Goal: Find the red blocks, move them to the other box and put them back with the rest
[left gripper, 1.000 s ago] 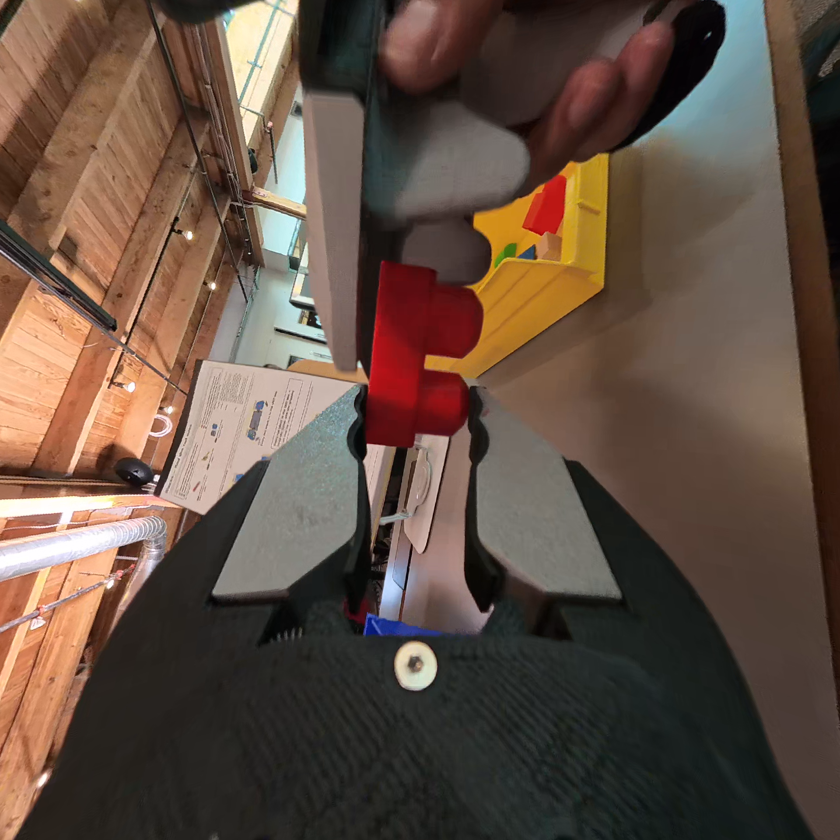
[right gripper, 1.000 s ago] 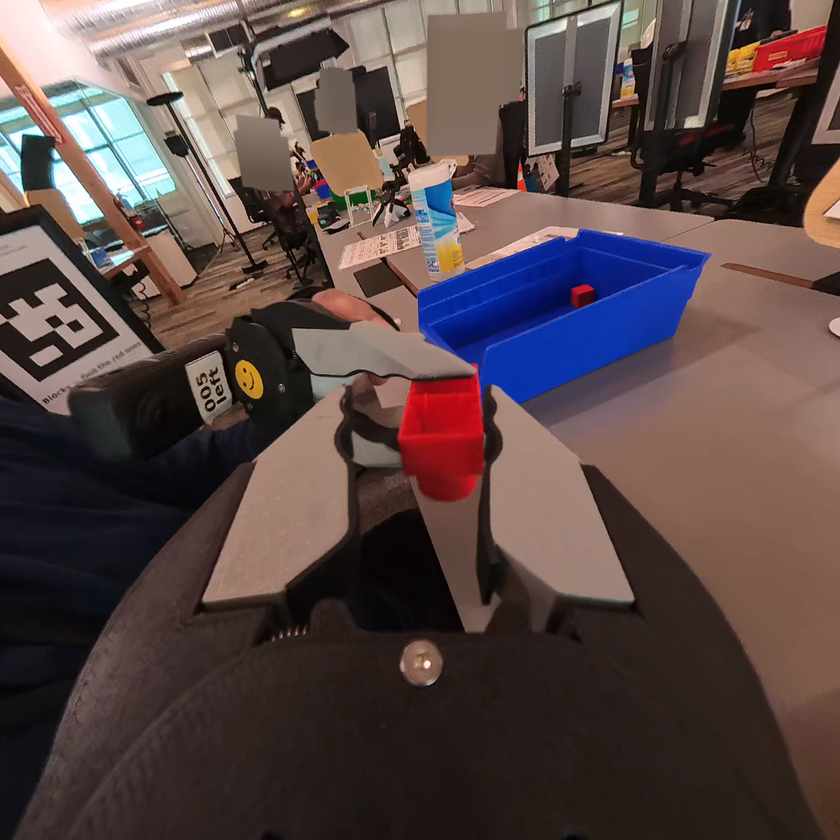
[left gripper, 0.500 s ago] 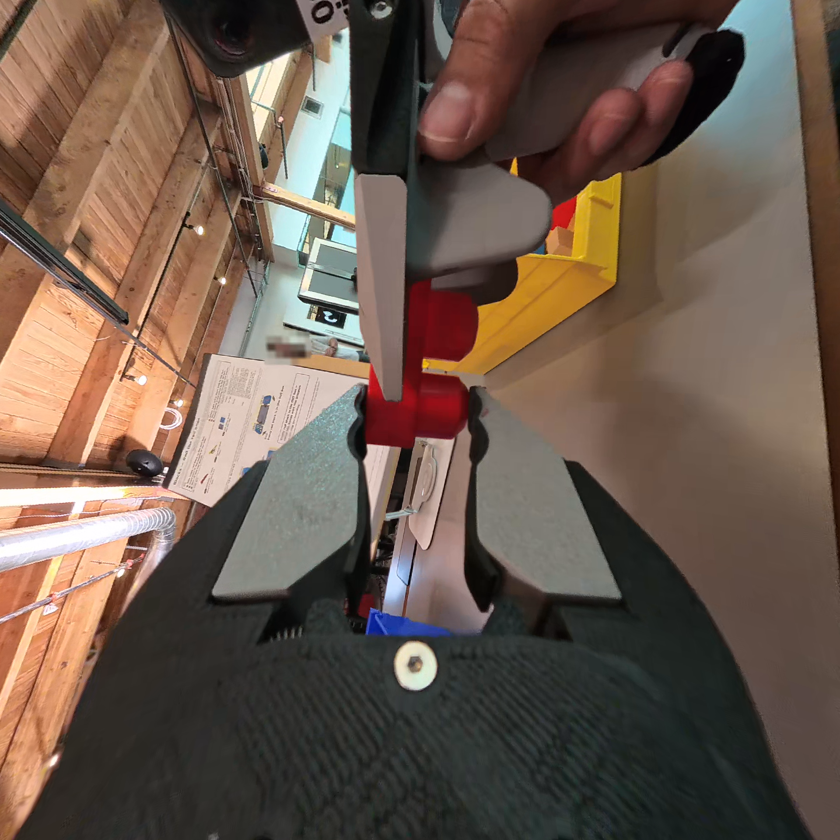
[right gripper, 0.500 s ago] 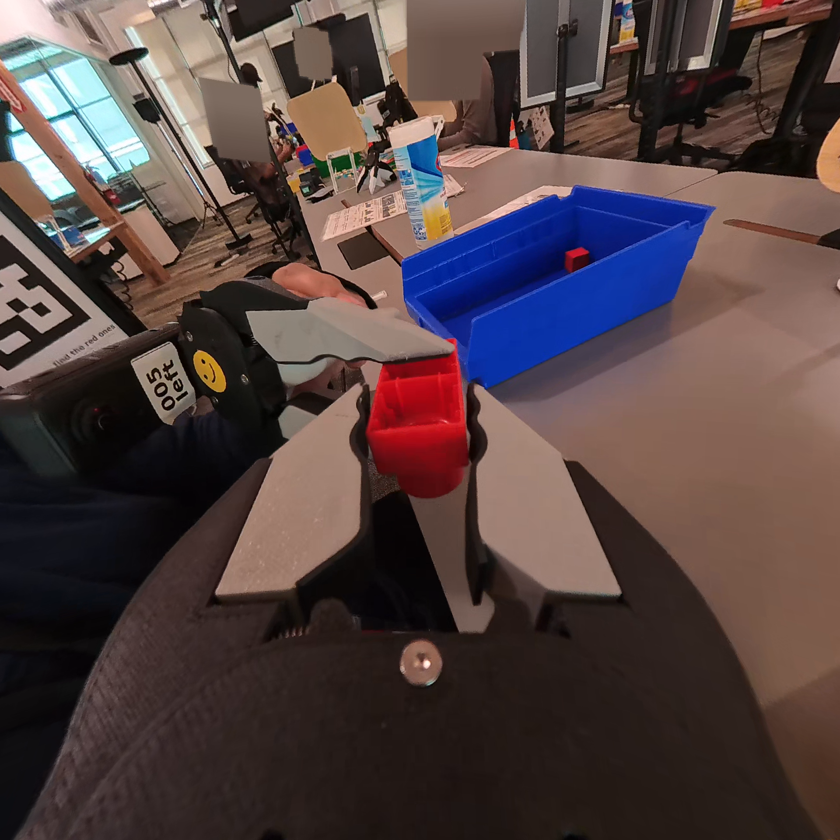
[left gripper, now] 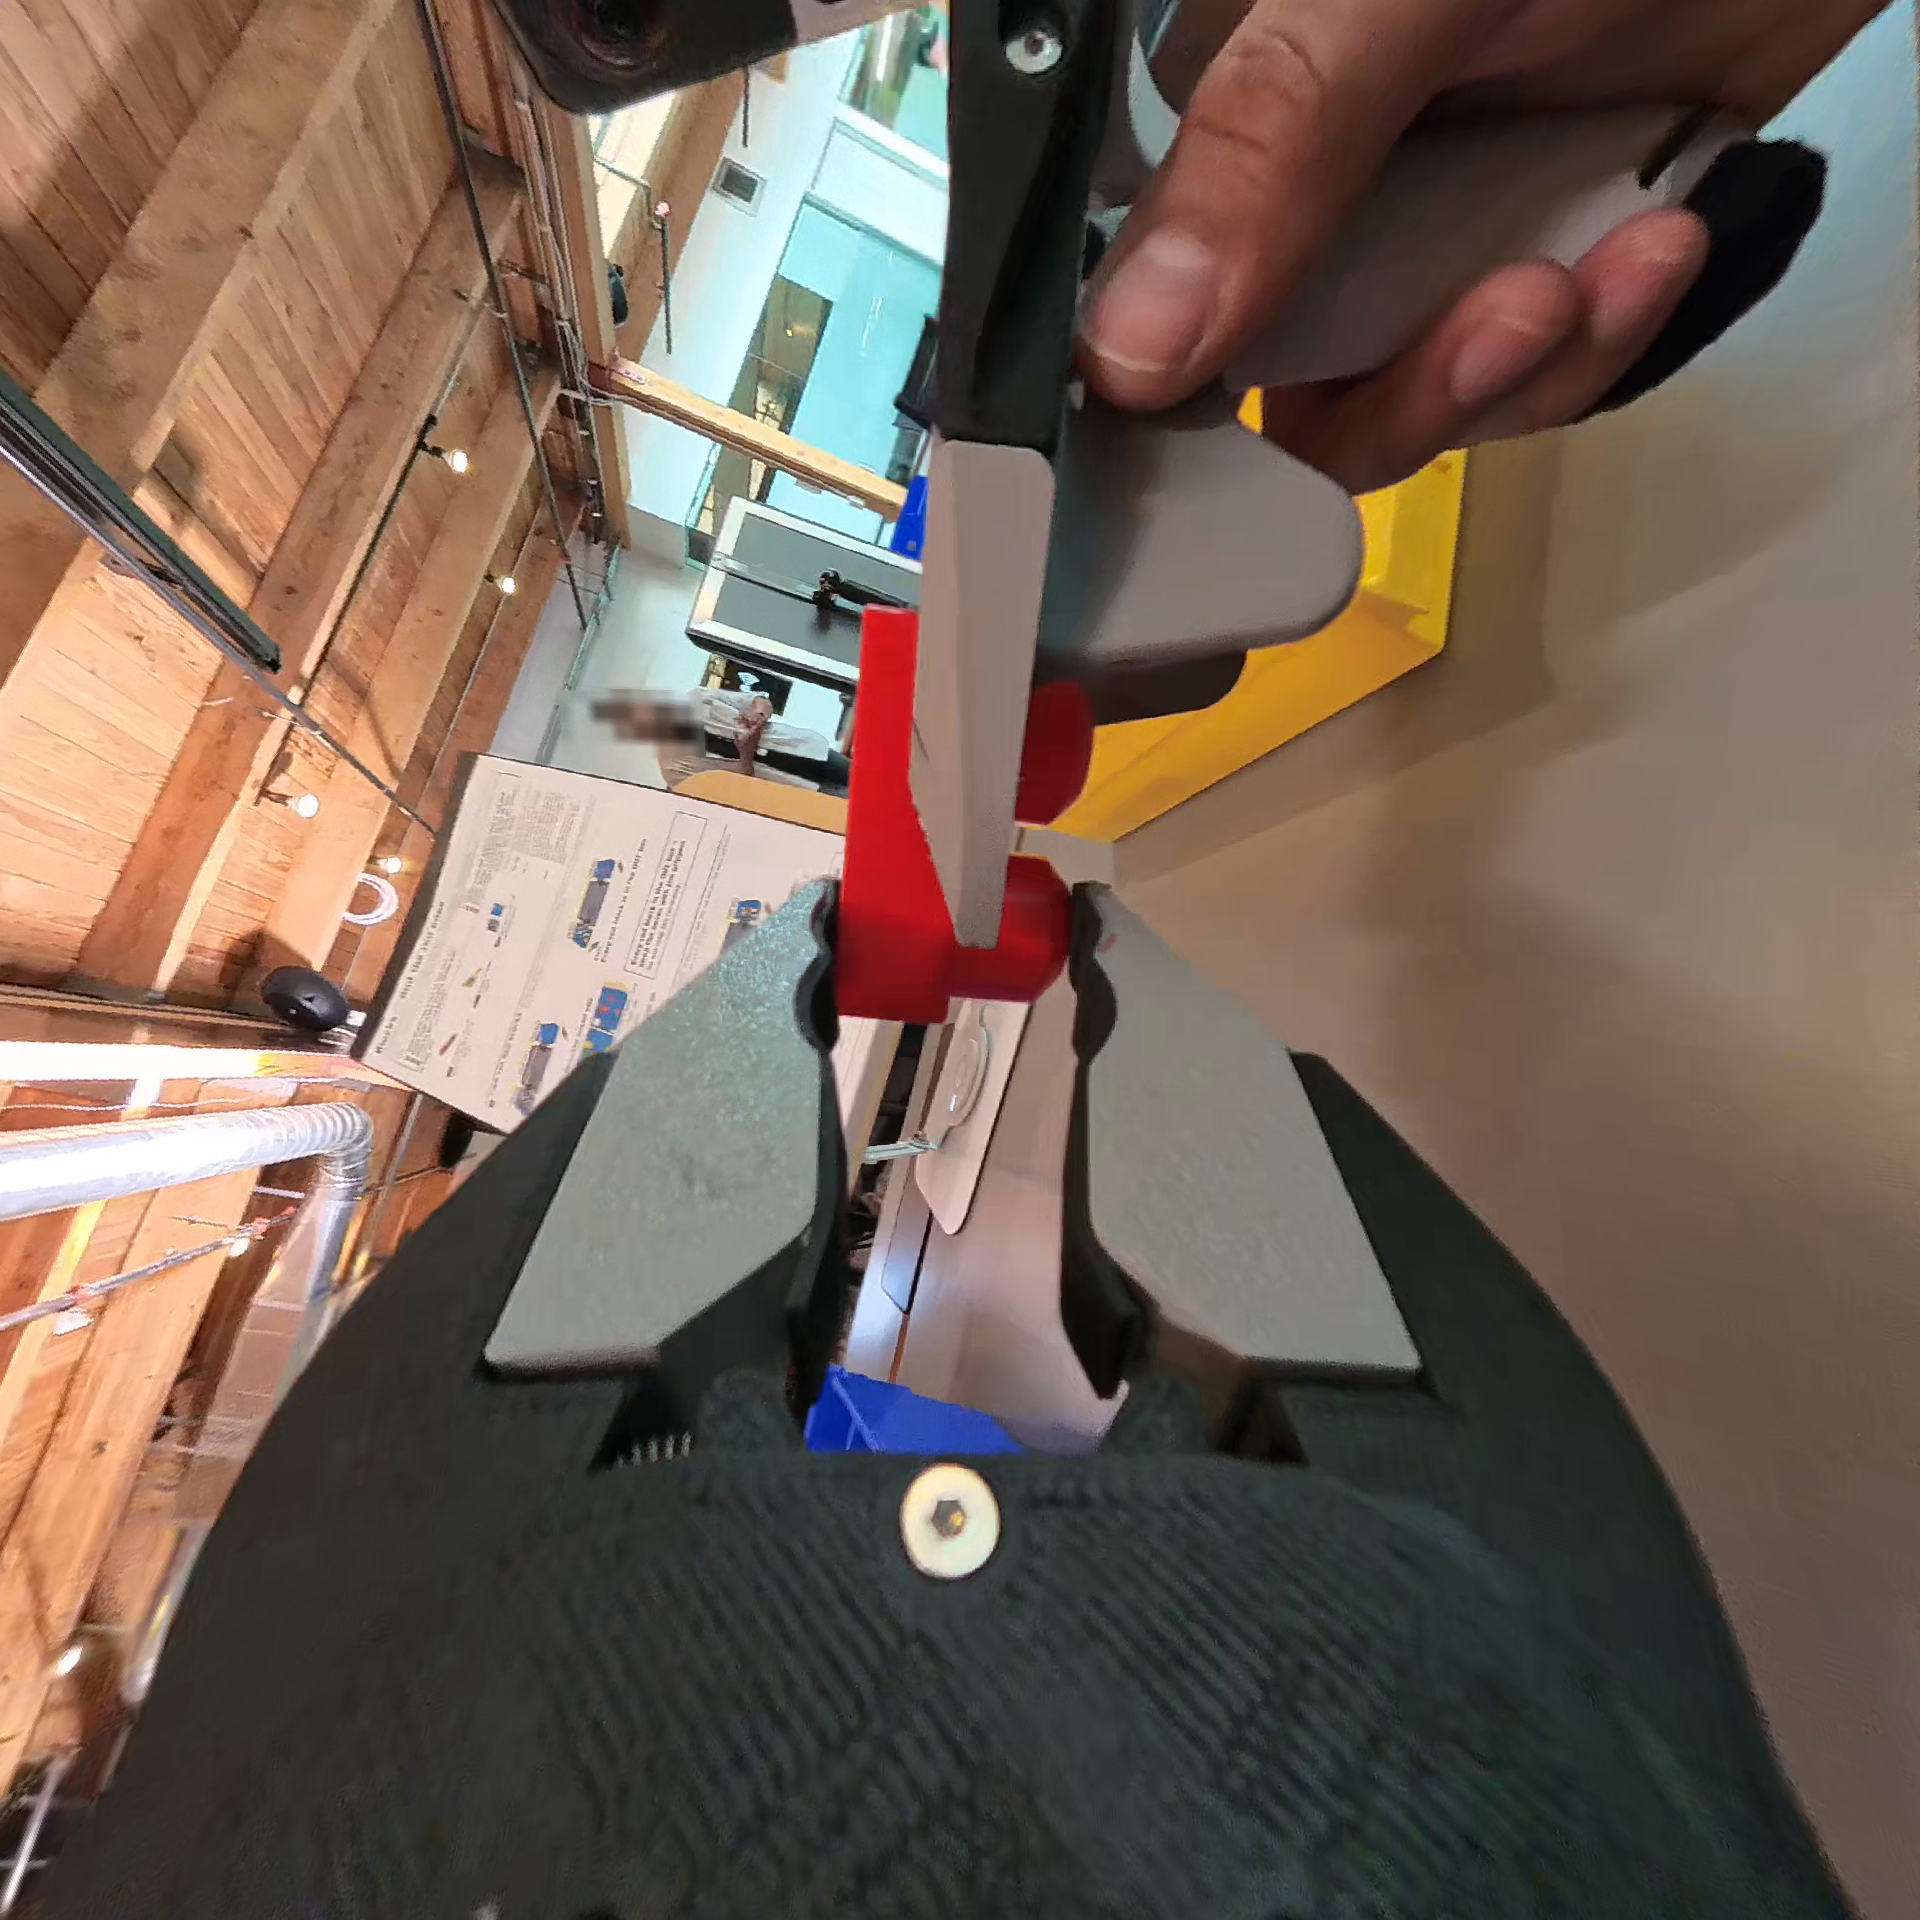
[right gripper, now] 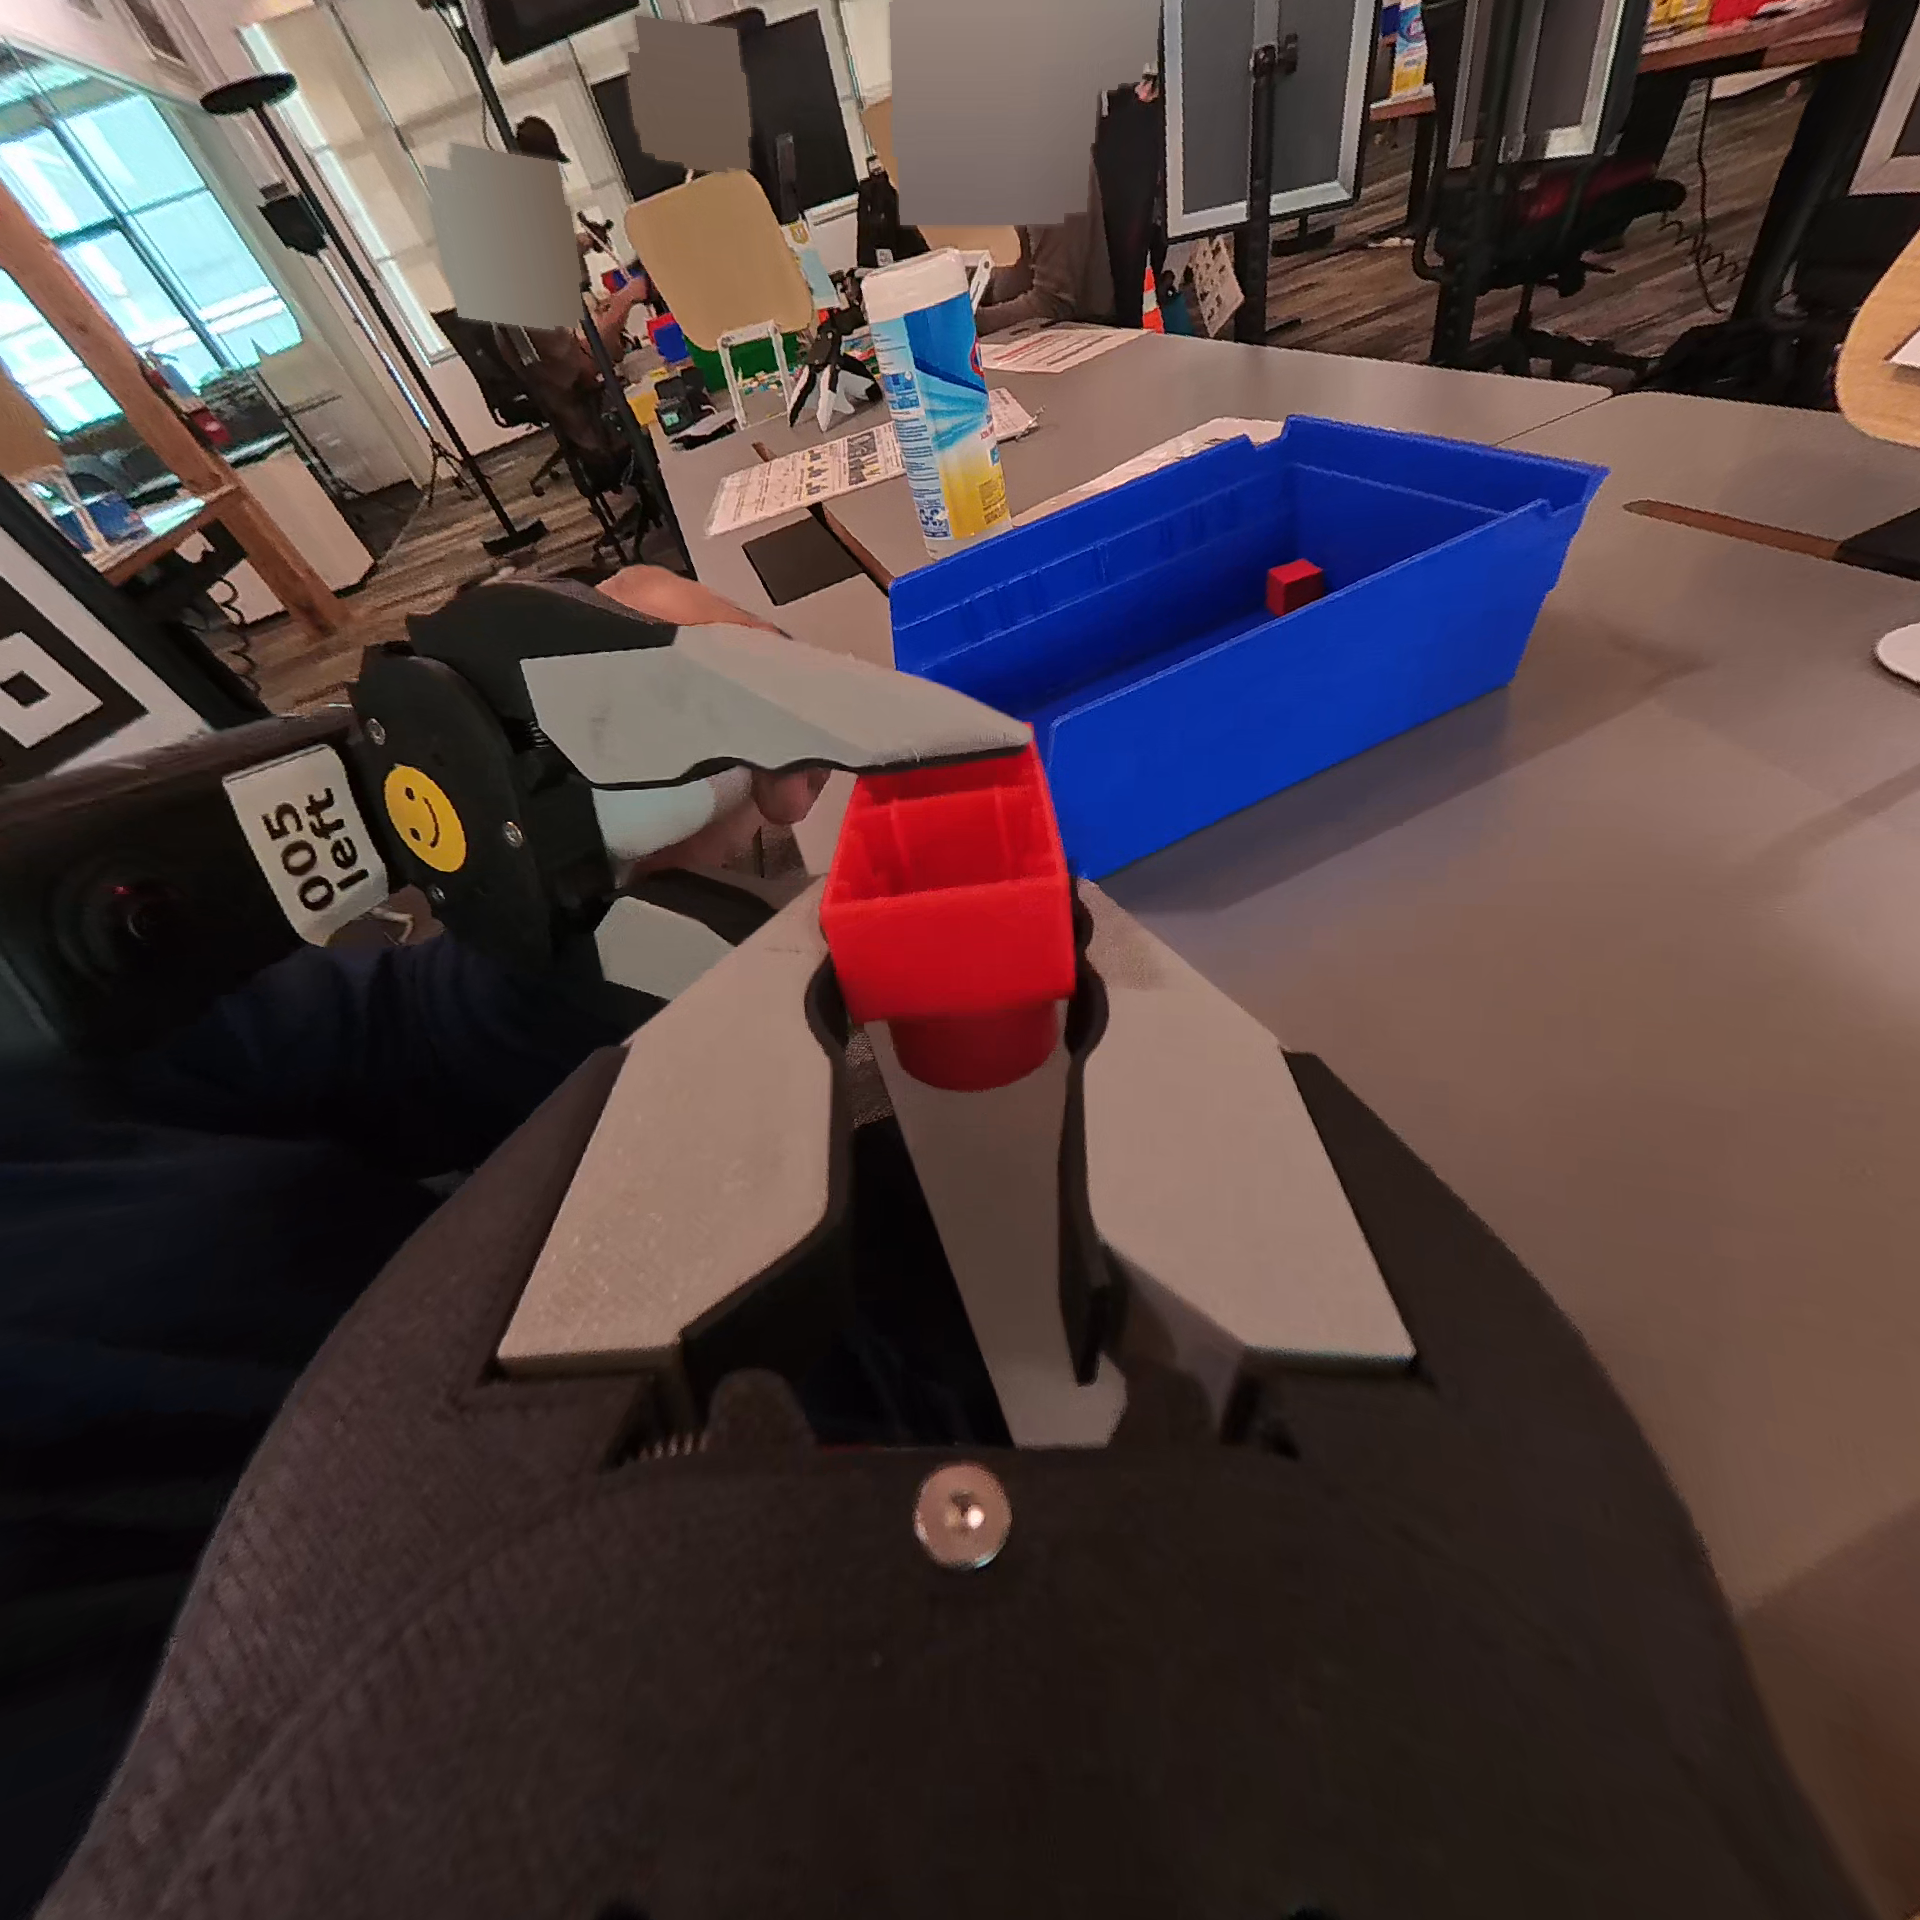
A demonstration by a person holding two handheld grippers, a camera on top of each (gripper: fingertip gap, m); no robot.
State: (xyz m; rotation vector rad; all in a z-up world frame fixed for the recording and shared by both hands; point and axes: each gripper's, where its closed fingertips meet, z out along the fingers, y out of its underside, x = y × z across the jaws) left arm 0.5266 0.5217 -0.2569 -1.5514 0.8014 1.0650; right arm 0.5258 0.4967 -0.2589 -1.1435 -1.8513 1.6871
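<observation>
Two grippers meet on one red block (right gripper: 951,914), a hollow studded brick held in the air above the grey tabletop (right gripper: 1507,1039). The right gripper (right gripper: 948,971) has its fingers (right gripper: 727,1091) closed on the block's sides, both pads pressed against the red plastic, with the brick's open underside facing up and a round stud pointing down between the fingers. The left gripper (left gripper: 951,951) clamps the same block (left gripper: 894,935) across its thickness, one pad on the flat base and the other on the end of a stud; in the right wrist view its upper finger (right gripper: 748,717) lies over the far edge of the brick. A hand (left gripper: 1403,208) wraps the right gripper's handle at the top of the left wrist view. Just beyond the block stands the blue box (right gripper: 1299,686) on the tabletop, holding a small red cube (right gripper: 1294,587) near its far end. A yellow box (left gripper: 1392,613) shows behind the right gripper in the left wrist view. A tall wipes canister (right gripper: 935,395) stands behind the blue box.
</observation>
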